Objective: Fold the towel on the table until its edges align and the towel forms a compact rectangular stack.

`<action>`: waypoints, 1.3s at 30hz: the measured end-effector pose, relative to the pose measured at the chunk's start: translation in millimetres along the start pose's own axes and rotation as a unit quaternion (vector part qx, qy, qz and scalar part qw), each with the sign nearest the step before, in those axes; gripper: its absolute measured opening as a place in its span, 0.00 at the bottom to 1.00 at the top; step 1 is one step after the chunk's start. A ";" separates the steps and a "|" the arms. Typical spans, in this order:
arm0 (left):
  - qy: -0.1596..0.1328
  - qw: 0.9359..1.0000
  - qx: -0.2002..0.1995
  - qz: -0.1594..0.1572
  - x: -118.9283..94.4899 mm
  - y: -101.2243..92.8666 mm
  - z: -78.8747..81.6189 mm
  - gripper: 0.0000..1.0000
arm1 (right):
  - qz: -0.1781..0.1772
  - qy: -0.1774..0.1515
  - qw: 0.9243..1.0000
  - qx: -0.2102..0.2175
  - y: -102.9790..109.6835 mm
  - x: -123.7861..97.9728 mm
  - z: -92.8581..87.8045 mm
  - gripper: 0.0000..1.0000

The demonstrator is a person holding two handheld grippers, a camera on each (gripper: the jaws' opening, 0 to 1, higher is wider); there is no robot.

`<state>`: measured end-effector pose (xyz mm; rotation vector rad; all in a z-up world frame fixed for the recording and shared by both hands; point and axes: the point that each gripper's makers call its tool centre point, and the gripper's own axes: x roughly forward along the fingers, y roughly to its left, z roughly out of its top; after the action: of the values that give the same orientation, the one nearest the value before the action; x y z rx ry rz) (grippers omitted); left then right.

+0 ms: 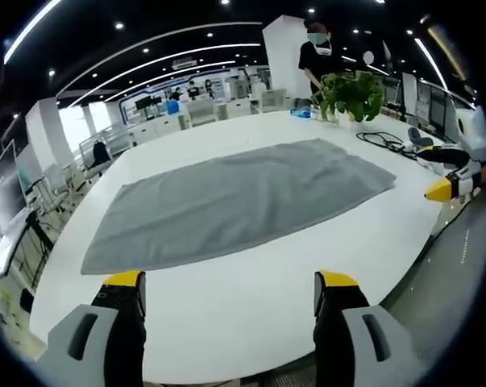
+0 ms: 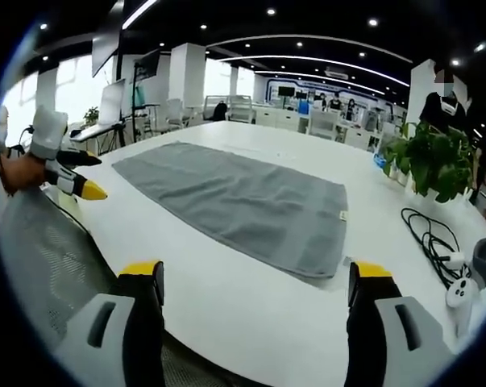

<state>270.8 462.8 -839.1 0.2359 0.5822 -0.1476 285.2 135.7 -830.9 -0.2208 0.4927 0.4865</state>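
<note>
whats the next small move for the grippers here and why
Probably bring both grippers down to the towel's near edge. The towel lies flat and unfolded on the table, and both the left gripper and the right gripper are open, apart from the cloth, holding nothing. A fold likely can't start until they pinch an edge or corners.

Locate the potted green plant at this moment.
The potted green plant stands on the white table beyond the flat grey towel, right in the right gripper view, near the black cable.
</note>
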 end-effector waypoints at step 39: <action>-0.067 0.987 0.035 -0.139 9.9 -69.4 114.8 0.81 | 0.071 -0.029 0.990 -0.121 -110.3 -24.6 85.1 0.83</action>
<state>325.2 365.3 -764.1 0.2102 0.4750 -0.4521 355.1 57.8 -735.7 -0.4058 0.3937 0.6915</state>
